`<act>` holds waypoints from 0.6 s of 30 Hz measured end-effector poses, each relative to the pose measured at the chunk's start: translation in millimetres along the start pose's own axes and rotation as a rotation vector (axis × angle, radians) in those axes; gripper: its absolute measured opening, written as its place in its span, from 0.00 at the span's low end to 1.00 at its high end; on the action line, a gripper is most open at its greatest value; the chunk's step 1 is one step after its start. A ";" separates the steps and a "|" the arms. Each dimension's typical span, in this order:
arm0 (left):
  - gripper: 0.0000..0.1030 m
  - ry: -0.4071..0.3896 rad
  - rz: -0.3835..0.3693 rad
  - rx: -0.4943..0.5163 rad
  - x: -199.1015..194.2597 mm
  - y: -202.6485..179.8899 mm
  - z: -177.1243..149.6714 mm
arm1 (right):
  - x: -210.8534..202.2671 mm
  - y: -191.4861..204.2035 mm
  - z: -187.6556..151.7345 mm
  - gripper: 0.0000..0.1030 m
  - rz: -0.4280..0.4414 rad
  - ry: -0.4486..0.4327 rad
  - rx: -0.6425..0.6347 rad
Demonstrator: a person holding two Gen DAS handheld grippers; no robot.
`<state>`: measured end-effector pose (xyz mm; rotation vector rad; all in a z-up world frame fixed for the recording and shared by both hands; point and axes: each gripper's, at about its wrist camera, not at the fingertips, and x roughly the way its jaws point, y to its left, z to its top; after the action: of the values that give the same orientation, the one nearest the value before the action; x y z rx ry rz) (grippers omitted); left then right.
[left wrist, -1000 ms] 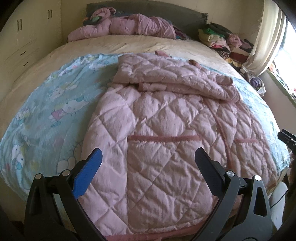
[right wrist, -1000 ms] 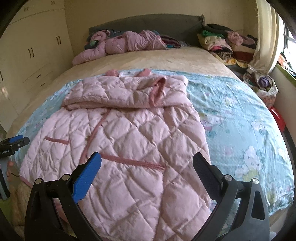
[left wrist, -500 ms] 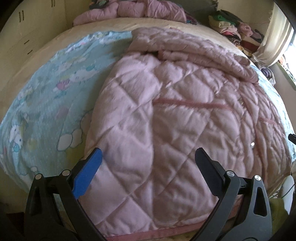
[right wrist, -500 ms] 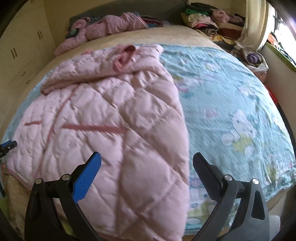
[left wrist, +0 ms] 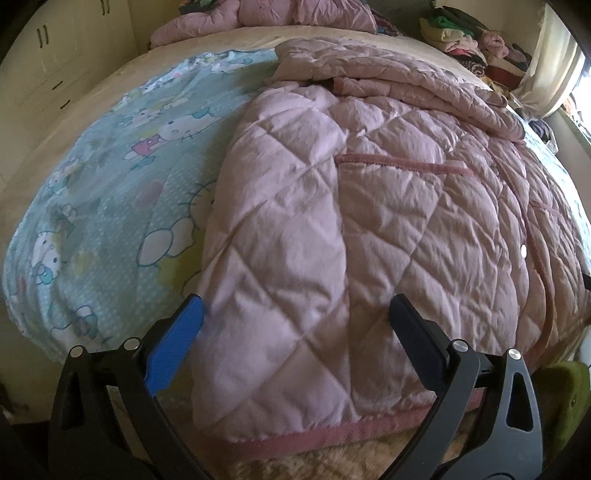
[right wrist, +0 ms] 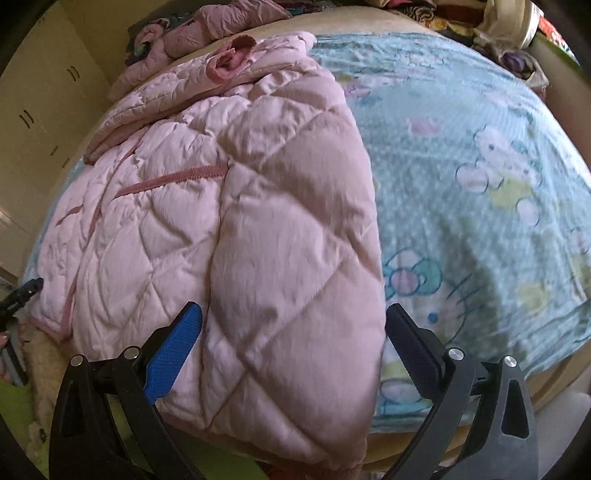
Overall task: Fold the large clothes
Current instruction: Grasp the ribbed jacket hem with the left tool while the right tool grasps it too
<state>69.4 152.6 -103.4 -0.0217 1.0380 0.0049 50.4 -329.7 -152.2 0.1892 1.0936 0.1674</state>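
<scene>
A large pink quilted coat point(left wrist: 369, 192) lies spread on the bed, its hem hanging over the near edge and its sleeves folded across the top. My left gripper point(left wrist: 295, 325) is open just above the coat's lower left corner, with its fingers straddling the quilted cloth. The same coat point(right wrist: 240, 206) fills the right wrist view. My right gripper point(right wrist: 293, 326) is open over its lower right corner, and the black finger point(right wrist: 410, 339) sits at the coat's side edge. Nothing is held in either gripper.
A light blue cartoon-print sheet point(left wrist: 110, 177) point(right wrist: 480, 155) covers the bed. Another pink garment point(left wrist: 280, 16) lies by the headboard. A heap of clothes point(left wrist: 476, 40) sits at the back right. Cream wardrobe doors point(right wrist: 40, 107) stand on the left.
Both grippers have come down and forward toward the coat's bottom corners, so the hem now fills the lower part of each view. Both stay open.
</scene>
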 end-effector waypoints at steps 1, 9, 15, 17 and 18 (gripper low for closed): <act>0.91 0.004 0.003 -0.001 -0.8 1.7 -1.8 | -1.0 2.1 -2.4 0.94 0.005 -0.002 -0.015; 0.91 0.037 -0.011 -0.034 1.7 13.8 -9.9 | -13.5 13.1 -11.3 0.66 0.006 -0.024 -0.114; 0.91 0.072 -0.081 -0.100 11.4 27.0 -14.7 | -14.7 10.5 -12.6 0.64 0.020 -0.022 -0.122; 0.91 0.079 -0.107 -0.118 15.2 30.4 -16.2 | -11.2 9.3 -12.3 0.69 0.026 -0.016 -0.111; 0.91 0.079 -0.120 -0.124 16.8 31.8 -17.1 | -9.7 8.5 -12.1 0.70 0.031 -0.011 -0.104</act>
<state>62.7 184.0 -127.1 -0.1981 1.1133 -0.0406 34.9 -322.8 -147.2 0.1136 1.0687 0.2497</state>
